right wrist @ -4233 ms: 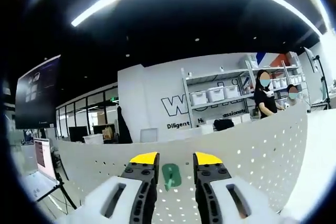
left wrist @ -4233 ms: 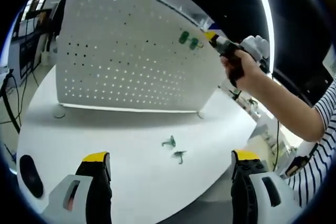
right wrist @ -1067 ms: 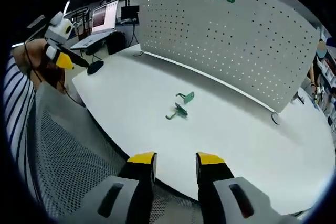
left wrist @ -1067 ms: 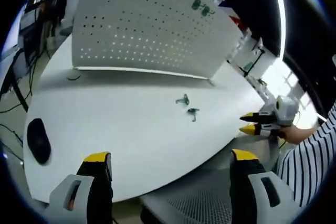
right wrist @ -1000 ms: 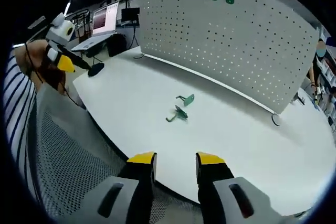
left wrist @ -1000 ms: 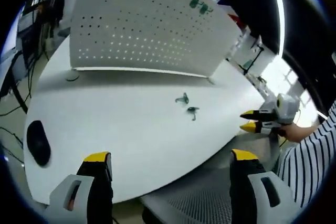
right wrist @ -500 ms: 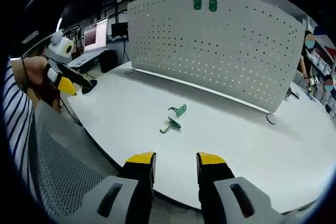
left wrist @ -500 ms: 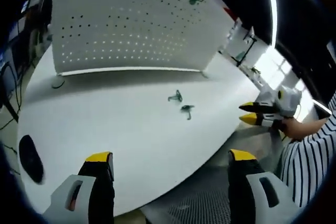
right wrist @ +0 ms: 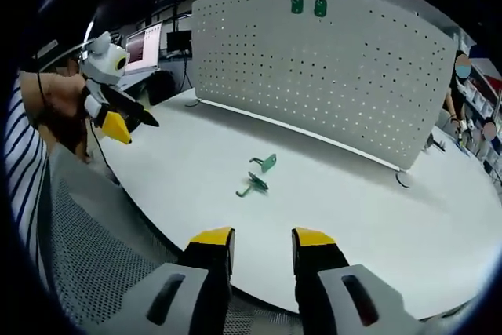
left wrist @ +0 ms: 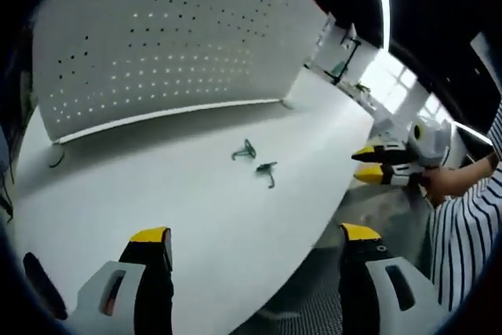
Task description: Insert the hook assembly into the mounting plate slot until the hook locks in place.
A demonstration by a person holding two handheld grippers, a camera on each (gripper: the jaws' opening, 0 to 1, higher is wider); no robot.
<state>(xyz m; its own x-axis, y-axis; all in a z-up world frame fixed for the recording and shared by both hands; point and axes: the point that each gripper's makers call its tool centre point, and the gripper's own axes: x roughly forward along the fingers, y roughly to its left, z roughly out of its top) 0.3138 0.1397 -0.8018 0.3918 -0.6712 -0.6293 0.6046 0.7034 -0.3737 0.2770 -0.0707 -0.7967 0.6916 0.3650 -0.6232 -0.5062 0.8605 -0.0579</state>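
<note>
Standing white pegboard (right wrist: 329, 76) across the far side of the white table (right wrist: 376, 217), two green hooks (right wrist: 307, 6) already mounted near twelve o'clock. Two loose green hooks (right wrist: 259, 174) lying mid-table, the left gripper (left wrist: 247, 245) released wide, the right gripper (right wrist: 261, 238) empty with jaws parted narrowly. Best to approach one loose hook squarely, pinch its flat plate and keep the neighbour undisturbed.

White desk (right wrist: 353, 202) and white pegboard (right wrist: 329, 76) dotted with dark holes; two green hooks (right wrist: 307, 6) mounted high on it, two more green hooks (right wrist: 259, 174) on the desk. Gripper fingers (right wrist: 212, 237) are yellow-tipped over black and grey. The person's sleeve (left wrist: 463, 233) is striped dark and white
</note>
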